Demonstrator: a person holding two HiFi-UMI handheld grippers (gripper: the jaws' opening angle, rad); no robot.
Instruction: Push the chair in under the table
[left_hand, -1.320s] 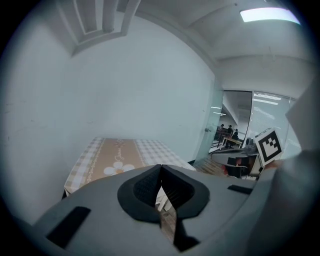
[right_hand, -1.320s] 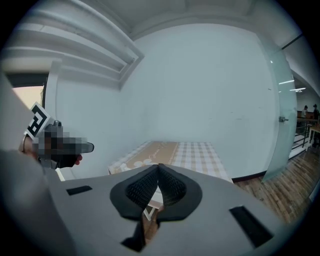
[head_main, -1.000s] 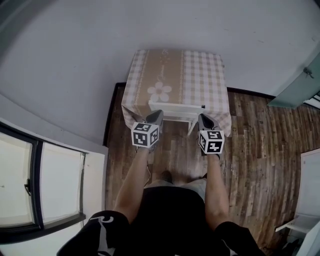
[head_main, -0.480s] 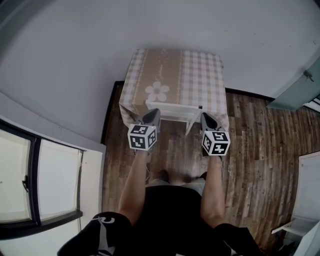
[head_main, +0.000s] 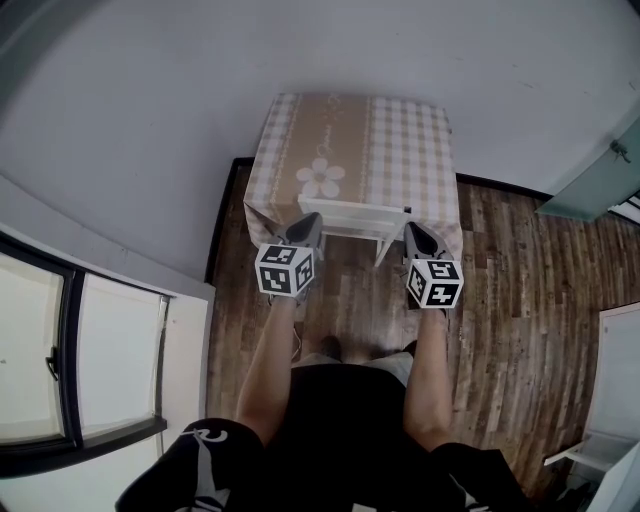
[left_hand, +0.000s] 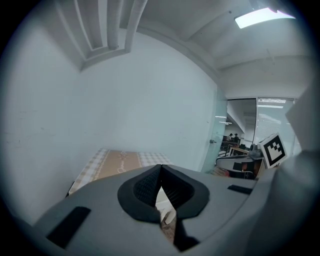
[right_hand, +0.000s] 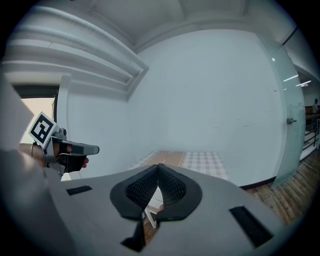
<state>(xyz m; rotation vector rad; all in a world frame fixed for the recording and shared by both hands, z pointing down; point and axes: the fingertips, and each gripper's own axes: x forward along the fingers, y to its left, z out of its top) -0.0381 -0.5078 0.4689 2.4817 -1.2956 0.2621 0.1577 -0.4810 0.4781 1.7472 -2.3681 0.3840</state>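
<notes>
The pale wall (head_main: 140, 110) backs a small table (head_main: 400, 150) draped in a checked cloth, standing on a wood floor (head_main: 510, 300). The white chair (head_main: 350, 214) is mostly tucked under the table, with only its back rail showing at the near edge. The left gripper (head_main: 306, 230) and right gripper (head_main: 417, 235) are at either end of that rail, jaws pressed together and holding nothing — whether they touch the chair is unclear
</notes>
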